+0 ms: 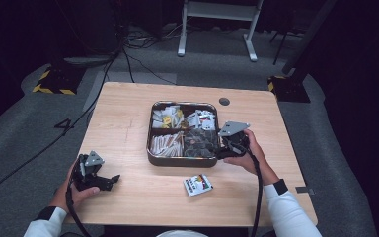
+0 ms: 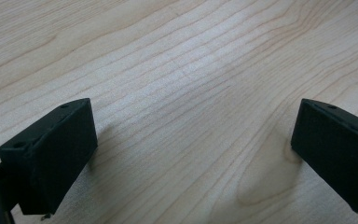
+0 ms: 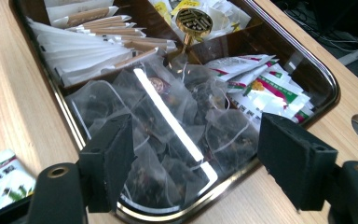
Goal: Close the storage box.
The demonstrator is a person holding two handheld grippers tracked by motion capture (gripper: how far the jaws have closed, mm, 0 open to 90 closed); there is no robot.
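Just inside the tray (image 3: 307, 70) rim, right claw (image 3: 193, 161) gapes over teabags (image 3: 168, 121).

One four-compartment tray (image 1: 150, 157), one loose sachet (image 1: 198, 184) on one table (image 1: 128, 113), two tongs

Print on the sachet (image 1: 198, 184) lying near the tray (image 1: 153, 157): too small to read from the high view. Same sachet (image 3: 0, 179) cut off by the left edge in the right gripper view. Tray's near rim partly hidden behind the right tool (image 3: 196, 168).
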